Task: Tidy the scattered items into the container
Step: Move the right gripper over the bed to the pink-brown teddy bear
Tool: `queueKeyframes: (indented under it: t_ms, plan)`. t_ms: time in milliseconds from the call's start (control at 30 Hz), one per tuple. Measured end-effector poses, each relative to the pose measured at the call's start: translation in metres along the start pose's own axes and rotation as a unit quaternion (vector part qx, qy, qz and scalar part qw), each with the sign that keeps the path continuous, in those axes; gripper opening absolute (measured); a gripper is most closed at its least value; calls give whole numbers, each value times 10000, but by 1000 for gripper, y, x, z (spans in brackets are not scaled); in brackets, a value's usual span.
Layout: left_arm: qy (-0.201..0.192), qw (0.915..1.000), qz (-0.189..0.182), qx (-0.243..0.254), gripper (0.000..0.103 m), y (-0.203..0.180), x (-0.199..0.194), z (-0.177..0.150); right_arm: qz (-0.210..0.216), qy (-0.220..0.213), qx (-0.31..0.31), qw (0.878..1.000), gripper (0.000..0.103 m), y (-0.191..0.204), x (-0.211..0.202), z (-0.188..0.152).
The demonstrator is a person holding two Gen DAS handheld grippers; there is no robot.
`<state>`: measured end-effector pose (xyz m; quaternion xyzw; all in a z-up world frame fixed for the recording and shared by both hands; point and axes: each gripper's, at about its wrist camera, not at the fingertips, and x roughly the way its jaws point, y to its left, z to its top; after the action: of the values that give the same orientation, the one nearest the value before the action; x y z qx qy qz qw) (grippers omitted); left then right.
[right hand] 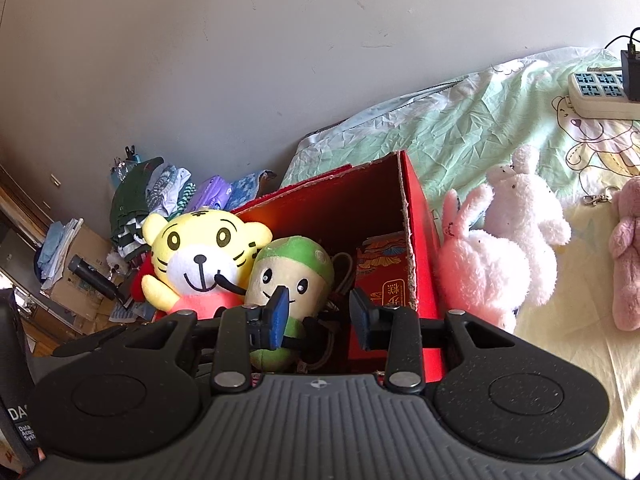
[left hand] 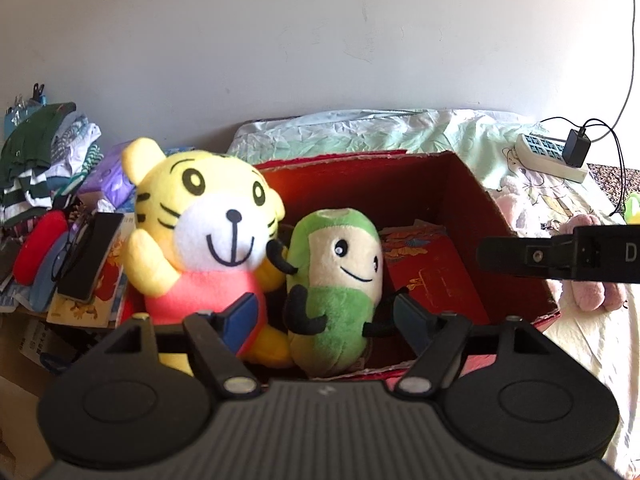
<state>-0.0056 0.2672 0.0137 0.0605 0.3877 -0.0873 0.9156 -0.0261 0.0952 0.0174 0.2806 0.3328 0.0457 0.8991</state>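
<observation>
Sitting upright in the red box [left hand: 472, 184] on the bed, yellow tiger plush [left hand: 200, 220] beside green plush [left hand: 336, 280], left gripper [left hand: 328, 320] spread wide around the green one, right gripper [right hand: 320, 316] parted, empty, pink rabbit plush [right hand: 476, 276] outside.

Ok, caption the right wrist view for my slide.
Open right gripper over red box holding tiger plush and green plush.

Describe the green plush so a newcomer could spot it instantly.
Find the red box on the bed. In its left half two plush toys sit upright side by side. The green plush is the right one: bean-shaped, cream face, thin black arms, smaller than the yellow tiger pressed against it.
</observation>
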Motion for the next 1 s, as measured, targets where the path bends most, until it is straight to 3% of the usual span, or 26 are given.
queueKeyframes:
  t_ms: [233,367,567,867,1000]
  plan:
    - [180,9997,37,144,83,-52,-12,19,-181,-371,142,9990,38,-36,-48,15]
    - [197,9993,-164,259,91,-95,-16,28,-454,-499,233,9974,38,-69,-72,23]
    - [232,9975,-314,595,91,-165,-16,33,-751,-582,542,9940,43,-122,-102,28]
    - [711,9932,-347,859,92,-244,18,21,-1142,-319,768,9900,43,-195,-116,24]
    - [905,9915,-229,907,92,-264,34,12,-1128,-149,919,9892,43,-222,-115,22]
